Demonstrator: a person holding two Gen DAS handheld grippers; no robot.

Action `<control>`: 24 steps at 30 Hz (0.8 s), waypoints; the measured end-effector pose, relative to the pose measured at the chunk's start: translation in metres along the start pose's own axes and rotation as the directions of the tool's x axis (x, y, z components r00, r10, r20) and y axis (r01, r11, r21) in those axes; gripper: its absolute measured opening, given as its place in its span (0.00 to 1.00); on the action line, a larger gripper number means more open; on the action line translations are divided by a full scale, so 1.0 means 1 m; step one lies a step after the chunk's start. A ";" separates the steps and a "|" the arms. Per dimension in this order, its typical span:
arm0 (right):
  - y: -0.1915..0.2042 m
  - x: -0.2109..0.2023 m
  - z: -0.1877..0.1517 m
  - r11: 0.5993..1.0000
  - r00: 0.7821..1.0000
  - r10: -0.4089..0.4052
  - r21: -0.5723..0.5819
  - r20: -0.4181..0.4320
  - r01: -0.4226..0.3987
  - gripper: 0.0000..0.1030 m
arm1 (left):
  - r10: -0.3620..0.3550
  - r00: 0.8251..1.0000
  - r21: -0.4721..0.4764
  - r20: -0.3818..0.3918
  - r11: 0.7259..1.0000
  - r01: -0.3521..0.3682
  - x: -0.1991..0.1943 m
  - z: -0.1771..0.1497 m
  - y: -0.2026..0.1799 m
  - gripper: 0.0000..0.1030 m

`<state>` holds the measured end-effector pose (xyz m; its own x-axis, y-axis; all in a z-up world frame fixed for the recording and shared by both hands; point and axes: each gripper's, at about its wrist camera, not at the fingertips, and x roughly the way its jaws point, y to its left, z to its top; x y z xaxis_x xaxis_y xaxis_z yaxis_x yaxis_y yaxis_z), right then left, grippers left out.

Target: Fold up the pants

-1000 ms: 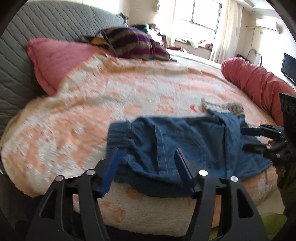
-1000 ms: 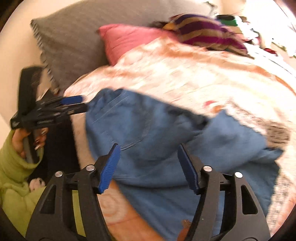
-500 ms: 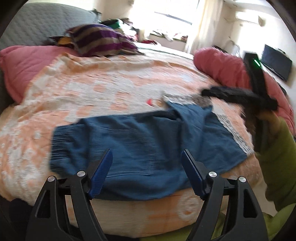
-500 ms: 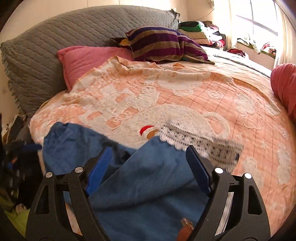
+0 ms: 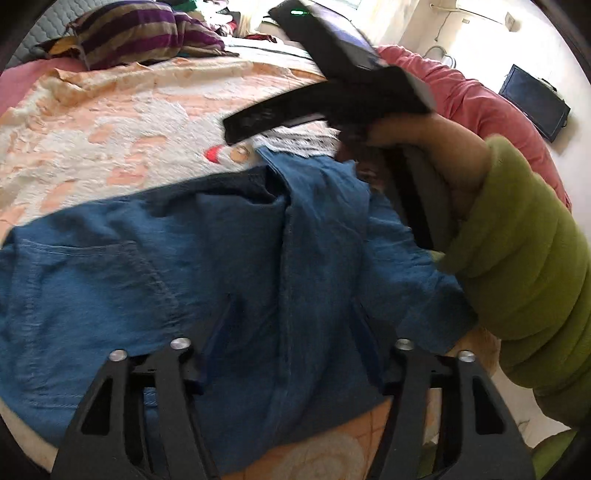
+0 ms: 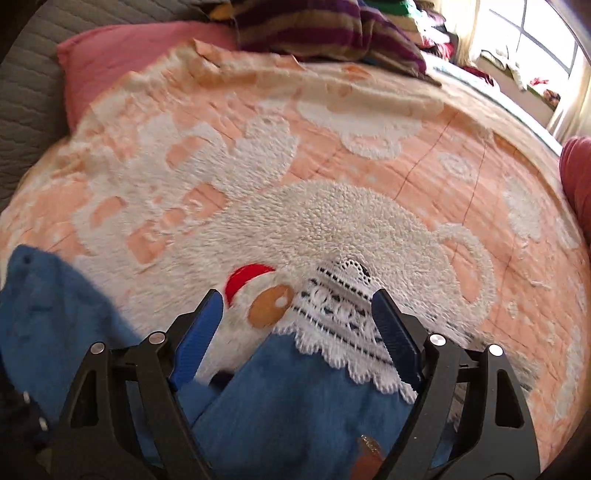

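Note:
Blue denim pants (image 5: 192,266) lie spread on the orange and white bedspread (image 5: 122,122) near the bed's front edge. My left gripper (image 5: 291,325) is open and low over the pants' middle, its blue pads blurred against the cloth. My right gripper (image 6: 297,314) is open and empty above the far edge of the pants (image 6: 295,406), over their white lace trim (image 6: 343,321). In the left wrist view the right gripper's black body (image 5: 332,96) and the hand in a green sleeve (image 5: 524,258) hang over the pants' right part.
A striped purple pillow (image 5: 140,33) and a pink pillow (image 6: 140,55) lie at the head of the bed against a grey headboard (image 6: 26,92). A red bolster (image 5: 491,110) runs along the right side. A dark screen (image 5: 535,99) stands beyond it.
Both grippers have moved forward and down toward the pants. The right gripper has come across over the far lace edge. Both have stayed open.

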<state>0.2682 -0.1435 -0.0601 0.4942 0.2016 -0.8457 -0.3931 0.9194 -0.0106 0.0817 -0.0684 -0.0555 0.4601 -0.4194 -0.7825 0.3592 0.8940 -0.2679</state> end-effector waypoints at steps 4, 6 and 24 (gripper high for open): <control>-0.011 0.020 0.001 0.999 0.999 -0.038 0.017 -0.030 0.038 0.54 | 0.022 1.000 0.046 -0.010 0.999 -0.021 0.012 -0.008 -0.005 0.47; -0.019 0.017 -0.001 0.999 1.000 -0.014 0.036 -0.010 0.014 0.33 | 0.017 1.000 0.055 -0.006 0.998 -0.017 0.011 -0.009 -0.006 0.47; -0.127 -0.164 -0.134 0.929 0.958 0.052 0.339 0.283 -0.151 0.09 | -0.002 0.999 0.087 0.038 0.996 -0.001 -0.002 -0.005 -0.008 0.03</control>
<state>0.1328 -0.3386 0.0086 0.6726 0.3366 -0.6591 -0.1765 0.9378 0.2988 0.0738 -0.0736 -0.0553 0.4895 -0.4273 -0.7602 0.4283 0.8771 -0.2173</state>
